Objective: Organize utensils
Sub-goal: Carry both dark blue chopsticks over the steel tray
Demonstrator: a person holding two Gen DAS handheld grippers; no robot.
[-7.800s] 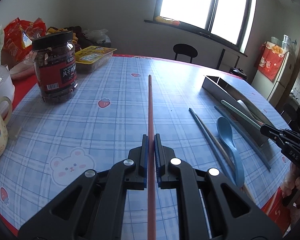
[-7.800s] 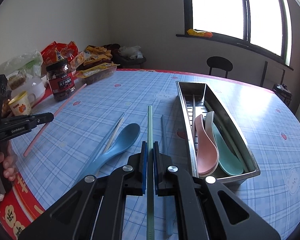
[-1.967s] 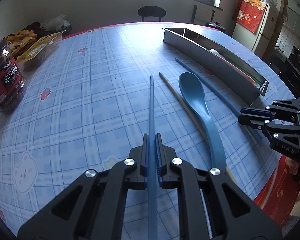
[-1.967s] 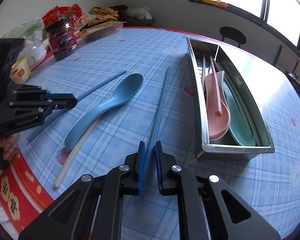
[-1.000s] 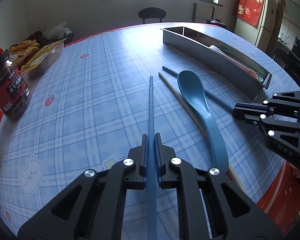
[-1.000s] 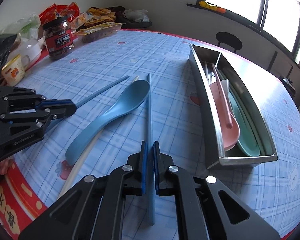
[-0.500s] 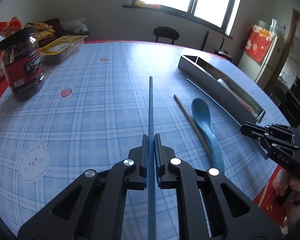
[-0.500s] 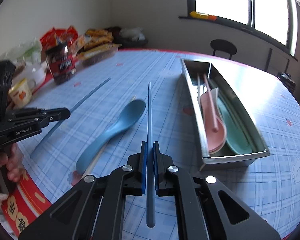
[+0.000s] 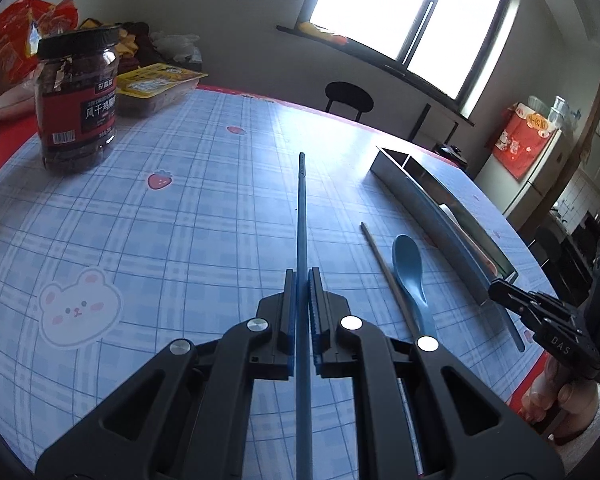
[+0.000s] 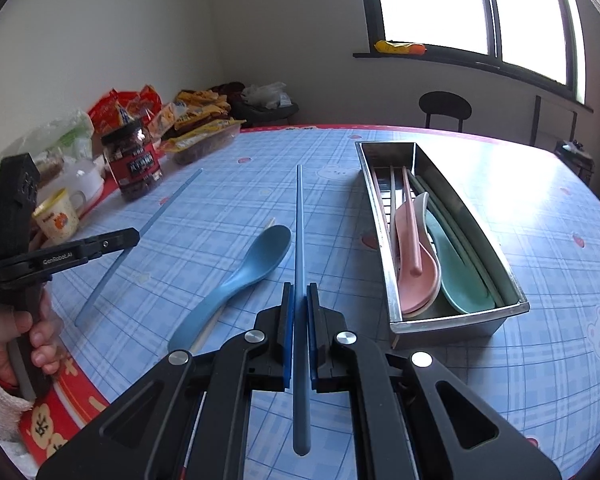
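1. Two blue chopsticks are up off the worktop (image 10: 220,184), one in each gripper.
2. Left gripper (image 9: 303,312): its jaws pinch a blue chopstick (image 9: 301,216) that runs straight up the middle of the left wrist view.
3. Right gripper (image 10: 298,320): its jaws pinch the other blue chopstick (image 10: 298,224), which points up the centre of the right wrist view.
4. Lower centre of the right wrist view, a blue spoon (image 10: 240,276) lies on the checked cloth, with a pale chopstick (image 10: 210,330) partly under its handle.
5. Right of centre in that view sits a steel tray (image 10: 452,330) holding a pink spoon (image 10: 414,276), a green spoon (image 10: 460,280) and several chopsticks.
6. Upper left of the left wrist view shows a dark-lidded jar (image 9: 78,98), well apart from the utensils.
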